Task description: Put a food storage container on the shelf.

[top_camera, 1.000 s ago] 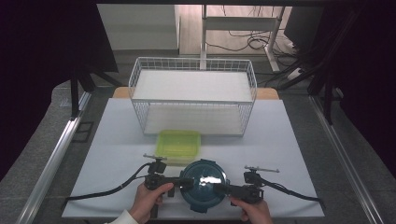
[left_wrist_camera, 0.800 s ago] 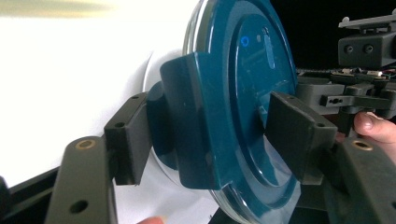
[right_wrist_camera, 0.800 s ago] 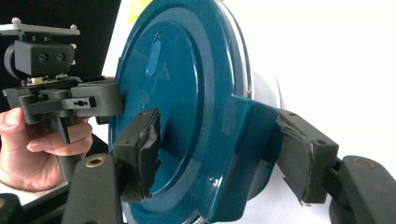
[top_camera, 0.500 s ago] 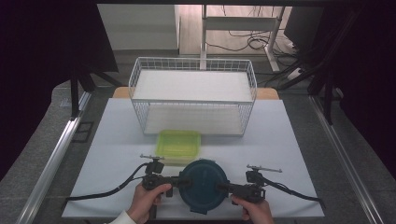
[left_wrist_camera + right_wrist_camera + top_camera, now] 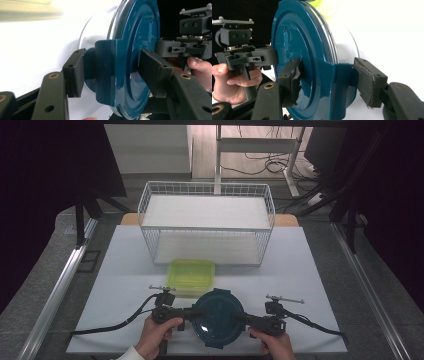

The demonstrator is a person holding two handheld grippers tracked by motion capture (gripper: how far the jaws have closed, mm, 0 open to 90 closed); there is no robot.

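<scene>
The round teal container point(image 5: 218, 318) sits at the near edge of the white bench point(image 5: 310, 285), between the person's two hands. The left claw point(image 5: 190, 312) is clamped on its left side latch — one pad under the clasp, the other on the lid — its jaws having just been closing. The right claw point(image 5: 242, 318) grips the opposite latch likewise, also just closing. Just behind lies a yellow-green box point(image 5: 191, 275), and farther back stands a white wire basket point(image 5: 207, 222).
</scene>
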